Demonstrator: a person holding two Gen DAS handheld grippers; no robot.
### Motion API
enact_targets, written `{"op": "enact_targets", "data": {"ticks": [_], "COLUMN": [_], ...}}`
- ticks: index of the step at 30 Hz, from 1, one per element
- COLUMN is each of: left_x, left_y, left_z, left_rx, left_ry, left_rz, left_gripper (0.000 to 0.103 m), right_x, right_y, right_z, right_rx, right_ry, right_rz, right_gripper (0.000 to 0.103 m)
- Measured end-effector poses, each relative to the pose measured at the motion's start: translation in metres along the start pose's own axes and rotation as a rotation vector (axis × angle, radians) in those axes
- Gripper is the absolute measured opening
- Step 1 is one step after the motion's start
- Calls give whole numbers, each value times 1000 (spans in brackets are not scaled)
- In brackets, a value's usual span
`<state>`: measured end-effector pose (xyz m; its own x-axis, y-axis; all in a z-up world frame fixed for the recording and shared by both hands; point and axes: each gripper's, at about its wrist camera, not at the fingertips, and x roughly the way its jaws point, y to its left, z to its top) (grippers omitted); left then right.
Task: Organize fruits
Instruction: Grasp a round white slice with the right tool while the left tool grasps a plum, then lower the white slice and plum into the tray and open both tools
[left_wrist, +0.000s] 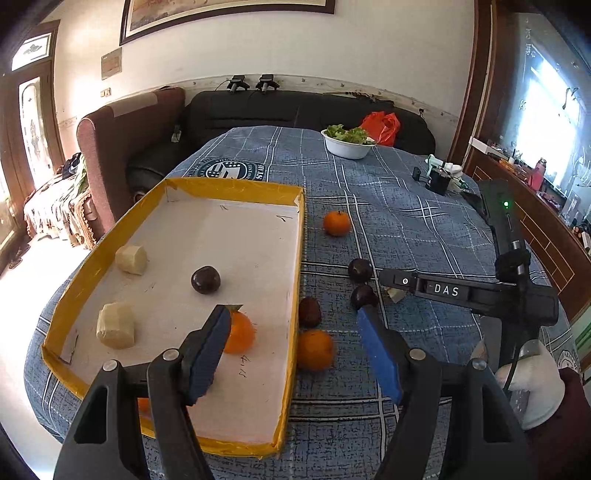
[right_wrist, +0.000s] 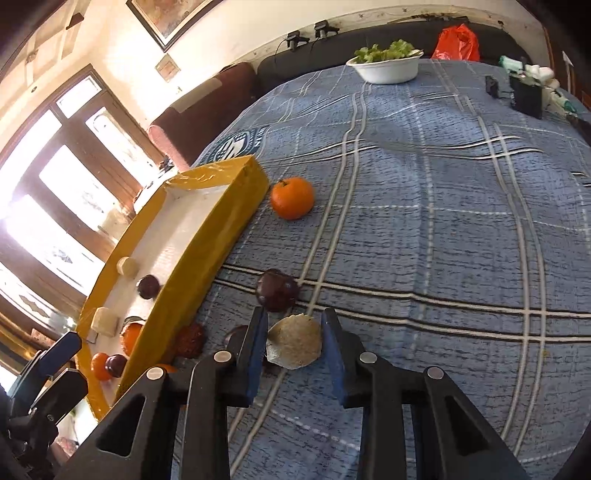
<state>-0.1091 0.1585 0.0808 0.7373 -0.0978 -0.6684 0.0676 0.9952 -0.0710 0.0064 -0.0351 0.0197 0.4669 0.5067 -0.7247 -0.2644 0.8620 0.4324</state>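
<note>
A yellow-rimmed white tray holds two pale fruit chunks, a dark plum and an orange. My left gripper is open above the tray's right wall, empty. On the cloth lie oranges, dark plums and a dark reddish fruit. My right gripper has its pads on both sides of a pale cut fruit piece, beside a plum.
A white bowl of greens and a red bag are at the far end. Small devices sit at the far right. A sofa and armchair stand behind the blue plaid-covered table.
</note>
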Motion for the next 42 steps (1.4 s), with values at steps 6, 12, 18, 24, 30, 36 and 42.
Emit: {"op": "enact_targets", "data": {"ticks": [6,12,18,24,30,36,42], "left_x": [10,39,83,98,118,113,68], "left_y": [-13,-45,-60,-75,-82,-70,-40], "left_z": [4,10,17,20,16,17,28], "left_rx": [17,125,174,224,267,169,41], "left_ry": [24,67,160,181,247,247,158], "left_rz": [-31,-48,-42,-43,-13,-37,-75], "left_gripper": [70,70,70,67,57,27,28], "right_x": [-18,-30,-18,-22,-33,-36,-40], "right_y": [-19,-22,-22,-31,-43,-44,-38], "right_z": [-2,-6,-10,-9,-7,-8,-9], "right_rx": [5,-71,-104,-59,-6,5,-16], "right_ry": [-34,-65,-31,-49,-88,-92,-121], "right_rz": [-72,-158,-146,-137,-147,-132,-114], "right_gripper": [32,33,50,30,30,30,30]}}
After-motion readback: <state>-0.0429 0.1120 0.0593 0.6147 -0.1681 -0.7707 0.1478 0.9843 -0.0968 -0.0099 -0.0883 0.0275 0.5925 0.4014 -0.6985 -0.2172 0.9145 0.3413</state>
